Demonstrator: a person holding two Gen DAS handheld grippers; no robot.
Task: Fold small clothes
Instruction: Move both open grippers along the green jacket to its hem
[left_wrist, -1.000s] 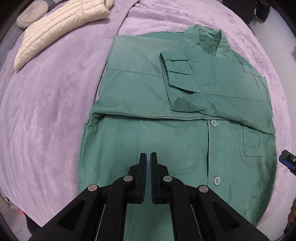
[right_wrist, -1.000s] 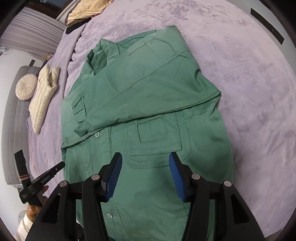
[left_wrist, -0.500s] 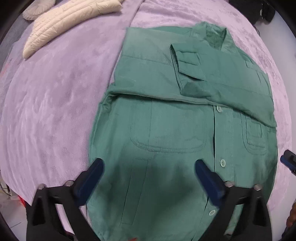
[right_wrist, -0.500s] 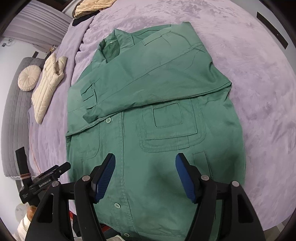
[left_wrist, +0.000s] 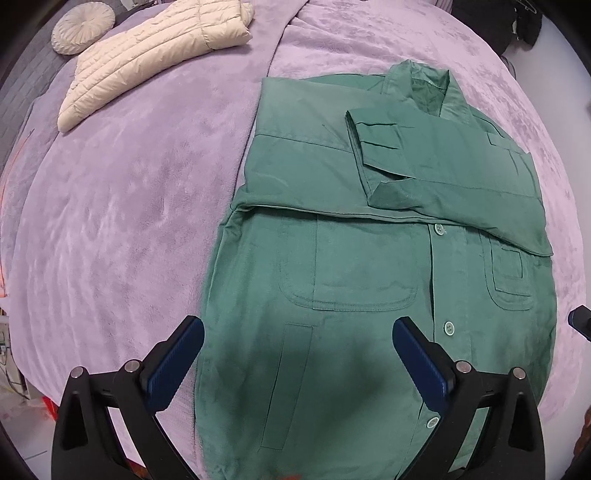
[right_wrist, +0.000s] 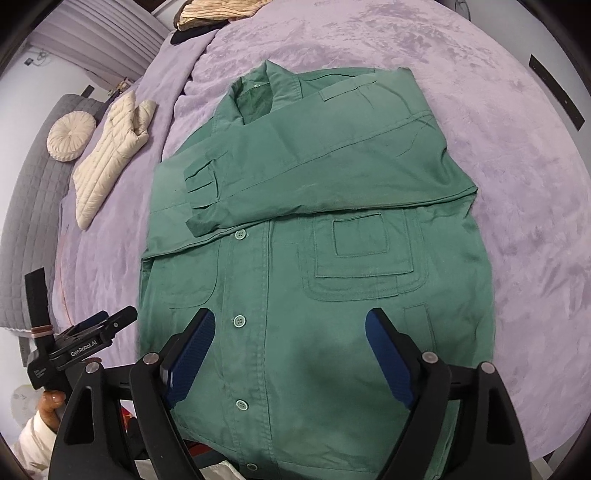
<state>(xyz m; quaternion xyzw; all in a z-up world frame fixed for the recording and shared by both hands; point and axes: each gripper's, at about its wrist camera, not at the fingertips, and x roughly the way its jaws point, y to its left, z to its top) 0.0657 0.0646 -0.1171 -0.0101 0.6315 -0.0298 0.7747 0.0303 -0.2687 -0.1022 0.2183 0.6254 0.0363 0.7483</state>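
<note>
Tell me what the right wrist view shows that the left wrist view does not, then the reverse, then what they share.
Right wrist only: the left gripper seen from outside, a tan corduroy item at the bed's far edge.
Left wrist only: dark clothing beyond the bed.
Both: the green jacket with sleeves folded across its chest, purple blanket, cream puffer jacket, round cushion. Right gripper is opening over it, empty.

My left gripper (left_wrist: 297, 334) went from shut to wide open above the green cotton button-front jacket (left_wrist: 369, 295); my right gripper (right_wrist: 290, 328) is opening too, nothing held.

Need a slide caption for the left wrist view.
Open left gripper above green jacket, sleeves folded across, on purple bedspread.
</note>
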